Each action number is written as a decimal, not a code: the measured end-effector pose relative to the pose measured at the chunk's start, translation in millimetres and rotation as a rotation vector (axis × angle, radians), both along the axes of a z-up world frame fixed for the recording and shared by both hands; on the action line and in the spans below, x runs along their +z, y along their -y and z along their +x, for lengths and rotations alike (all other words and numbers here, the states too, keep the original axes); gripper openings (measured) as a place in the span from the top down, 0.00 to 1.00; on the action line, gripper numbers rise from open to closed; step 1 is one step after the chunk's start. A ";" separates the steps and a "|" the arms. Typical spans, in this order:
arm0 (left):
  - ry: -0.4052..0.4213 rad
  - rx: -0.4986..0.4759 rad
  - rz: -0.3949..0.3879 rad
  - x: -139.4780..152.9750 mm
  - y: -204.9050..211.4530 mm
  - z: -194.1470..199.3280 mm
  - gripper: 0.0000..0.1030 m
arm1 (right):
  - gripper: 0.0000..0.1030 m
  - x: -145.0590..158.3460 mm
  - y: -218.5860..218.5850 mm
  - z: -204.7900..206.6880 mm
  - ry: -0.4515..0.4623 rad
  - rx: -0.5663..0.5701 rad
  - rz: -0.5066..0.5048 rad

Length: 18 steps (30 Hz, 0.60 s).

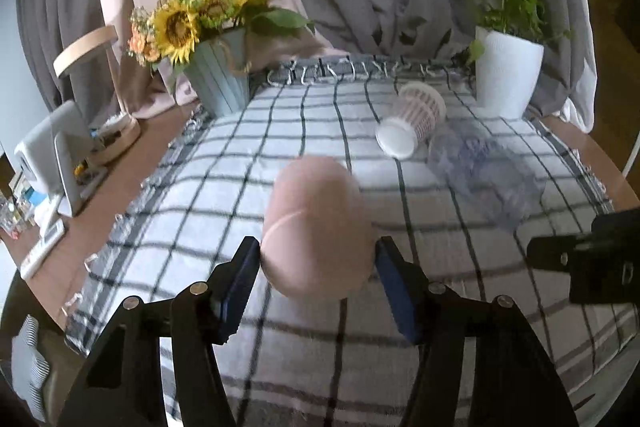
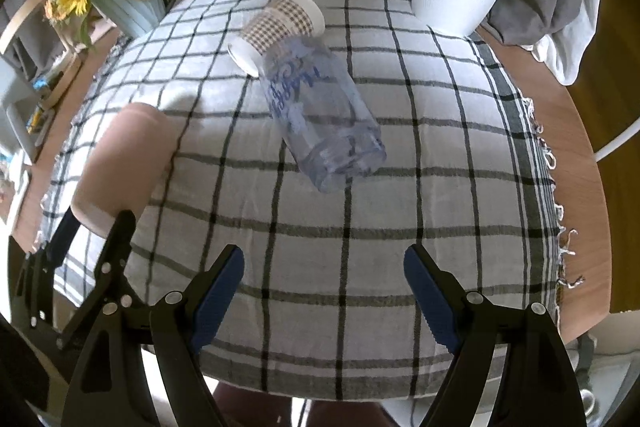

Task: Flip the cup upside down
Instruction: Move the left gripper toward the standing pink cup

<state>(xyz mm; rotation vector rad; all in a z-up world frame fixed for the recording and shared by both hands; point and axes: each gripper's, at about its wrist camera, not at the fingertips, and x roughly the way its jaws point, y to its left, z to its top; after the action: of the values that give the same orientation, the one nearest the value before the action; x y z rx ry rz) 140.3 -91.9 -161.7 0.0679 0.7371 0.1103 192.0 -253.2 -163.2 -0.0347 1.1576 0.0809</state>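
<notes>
Two views, left tongs (image 1: 318,259) gripping pink cup (image 1: 316,227), right tongs (image 2: 324,291) spread

Three cups (image 1: 316,223) (image 2: 280,27) (image 2: 324,115) (one pink, one checked, one clear), two plant pots (image 1: 222,81) (image 1: 506,73).

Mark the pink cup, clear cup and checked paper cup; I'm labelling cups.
pink cup (image 1: 316,227): left wrist view, middle of its side.
clear cup (image 2: 324,123): right wrist view, mid-body.
checked paper cup (image 2: 280,23): right wrist view, patterned side.

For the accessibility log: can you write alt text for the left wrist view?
The left tool grips a pink cup over a checked tablecloth. Farther back, a patterned paper cup and a clear cup lie on their sides, flanked by sunflowers and a potted plant.
</notes>
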 end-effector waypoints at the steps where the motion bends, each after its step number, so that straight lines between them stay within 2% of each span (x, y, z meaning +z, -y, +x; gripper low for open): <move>1: 0.000 0.001 -0.013 5.2 -3.1 5.3 0.43 | 0.20 2.4 -0.1 1.4 0.005 -0.003 0.010; 5: -0.004 0.013 -0.044 19.5 -15.2 24.8 0.45 | 0.20 12.9 -2.4 8.2 0.032 -0.012 0.043; 12: -0.016 0.033 -0.034 38.5 -29.9 58.1 0.46 | 0.20 33.7 -11.9 23.5 0.083 -0.034 0.106; 18: -0.032 -0.004 -0.126 40.8 -42.6 54.6 0.46 | 0.20 45.9 -20.9 33.3 0.116 -0.038 0.141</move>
<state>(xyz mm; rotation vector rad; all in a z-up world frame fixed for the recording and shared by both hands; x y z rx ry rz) 194.9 -49.3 -120.9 -0.0492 0.7740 0.0585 225.3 -232.3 -117.2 0.1062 1.0337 0.1247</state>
